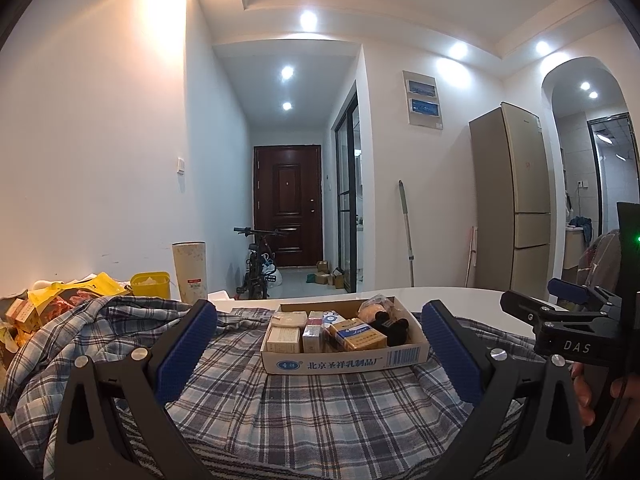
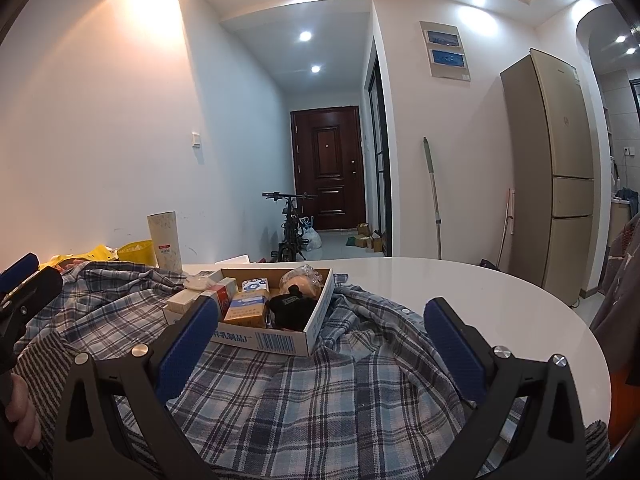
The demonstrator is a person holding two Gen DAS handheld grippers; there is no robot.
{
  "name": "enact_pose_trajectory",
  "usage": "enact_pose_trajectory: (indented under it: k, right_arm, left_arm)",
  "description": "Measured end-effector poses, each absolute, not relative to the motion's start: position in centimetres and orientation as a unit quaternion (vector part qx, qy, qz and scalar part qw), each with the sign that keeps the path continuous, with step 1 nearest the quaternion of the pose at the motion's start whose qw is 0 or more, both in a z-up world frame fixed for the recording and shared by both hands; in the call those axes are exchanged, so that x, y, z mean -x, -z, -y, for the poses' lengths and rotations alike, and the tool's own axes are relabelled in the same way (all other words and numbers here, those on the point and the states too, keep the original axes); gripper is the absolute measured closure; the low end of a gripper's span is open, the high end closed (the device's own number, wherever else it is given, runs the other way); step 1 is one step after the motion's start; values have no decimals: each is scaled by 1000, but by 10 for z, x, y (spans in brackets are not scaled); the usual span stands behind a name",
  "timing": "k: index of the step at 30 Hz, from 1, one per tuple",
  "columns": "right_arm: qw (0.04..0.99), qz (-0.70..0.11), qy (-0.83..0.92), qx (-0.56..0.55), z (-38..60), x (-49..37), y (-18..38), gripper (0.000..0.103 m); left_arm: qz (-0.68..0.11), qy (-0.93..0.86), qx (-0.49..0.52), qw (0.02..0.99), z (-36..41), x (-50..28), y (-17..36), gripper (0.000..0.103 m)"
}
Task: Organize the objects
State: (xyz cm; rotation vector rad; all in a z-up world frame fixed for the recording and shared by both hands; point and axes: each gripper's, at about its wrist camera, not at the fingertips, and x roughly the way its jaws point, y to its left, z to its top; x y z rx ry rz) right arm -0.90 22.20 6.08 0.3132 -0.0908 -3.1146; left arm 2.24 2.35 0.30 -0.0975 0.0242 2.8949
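Observation:
A shallow cardboard box (image 1: 344,360) (image 2: 280,342) with blue print on its side rests on a blue plaid shirt (image 1: 312,412) (image 2: 304,392) spread over a white round table (image 2: 480,292). Inside it are several small cartons, a yellow pack (image 1: 356,334) (image 2: 248,308), a black item (image 1: 392,330) (image 2: 290,308) and a wrapped bun (image 1: 374,306) (image 2: 302,278). My left gripper (image 1: 320,344) is open, its blue pads on either side of the box and short of it. My right gripper (image 2: 320,340) is open too, low over the shirt, the box just ahead on its left.
At the table's far left lie yellow snack bags (image 1: 72,292), a yellow tub (image 1: 150,284) (image 2: 138,252) and a tall pale cylinder (image 1: 190,272) (image 2: 164,240). Beyond the table are a bicycle (image 1: 258,264), a dark door (image 1: 288,204), a mop (image 2: 434,200) and a fridge (image 2: 556,168).

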Motion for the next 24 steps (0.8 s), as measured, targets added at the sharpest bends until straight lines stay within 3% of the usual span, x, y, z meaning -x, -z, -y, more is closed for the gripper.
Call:
enact_pose_trajectory:
  k: [24]
  right_arm:
    - [4,29,995,-100,-223,9,-61,0]
  left_arm:
    - [-11,-992,33,122,-25,-21,-2,0]
